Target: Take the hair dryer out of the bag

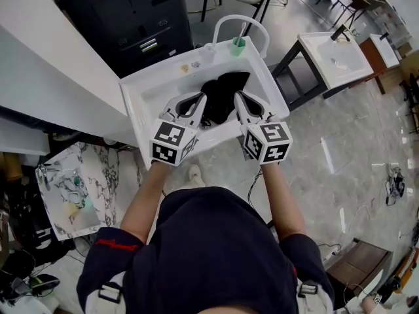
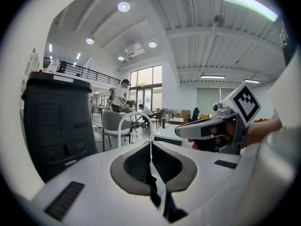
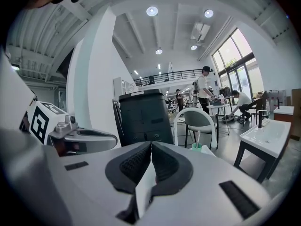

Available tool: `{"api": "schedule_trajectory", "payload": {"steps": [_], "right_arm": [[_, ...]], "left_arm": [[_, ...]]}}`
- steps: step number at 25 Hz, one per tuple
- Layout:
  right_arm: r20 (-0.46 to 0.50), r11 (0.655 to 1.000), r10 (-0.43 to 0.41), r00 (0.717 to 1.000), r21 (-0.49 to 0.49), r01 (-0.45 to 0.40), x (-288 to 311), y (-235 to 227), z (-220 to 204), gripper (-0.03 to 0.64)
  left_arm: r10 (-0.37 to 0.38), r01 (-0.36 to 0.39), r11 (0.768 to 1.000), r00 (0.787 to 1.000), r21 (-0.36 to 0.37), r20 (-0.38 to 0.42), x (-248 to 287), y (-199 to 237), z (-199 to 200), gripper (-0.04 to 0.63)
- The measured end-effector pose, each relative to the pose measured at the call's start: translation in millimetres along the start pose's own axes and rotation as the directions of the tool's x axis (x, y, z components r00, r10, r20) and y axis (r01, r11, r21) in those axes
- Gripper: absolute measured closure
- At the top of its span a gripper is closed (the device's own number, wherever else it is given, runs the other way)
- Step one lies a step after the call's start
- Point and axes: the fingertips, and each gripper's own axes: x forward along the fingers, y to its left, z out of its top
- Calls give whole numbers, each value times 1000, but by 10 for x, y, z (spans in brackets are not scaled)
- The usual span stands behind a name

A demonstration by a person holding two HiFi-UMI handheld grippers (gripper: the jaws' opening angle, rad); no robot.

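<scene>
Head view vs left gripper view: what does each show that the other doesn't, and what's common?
Head view only: the black bag in the white basin, a green cup at its far rim, the person's arms, and the left gripper seen from above.
Left gripper view only: that gripper's jaws pressed together with nothing between them, the ceiling lights, and people at distant tables.
Both: the right gripper, the dark cabinet and the white arched pipe.
</scene>
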Motion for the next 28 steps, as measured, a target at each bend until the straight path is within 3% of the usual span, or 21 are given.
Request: {"api": "schedule_trajectory", "payload": {"steps": [15, 28], "right_arm": [[-15, 999, -54, 998, 6, 54, 484, -22, 45, 581], [-50, 996, -84, 995, 13, 85, 656, -43, -112, 581]], "left_arm": [[-51, 51, 999, 999, -13, -9, 192, 490, -59, 577], [-85, 85, 996, 996, -20, -34, 242, 645, -228, 577]]}}
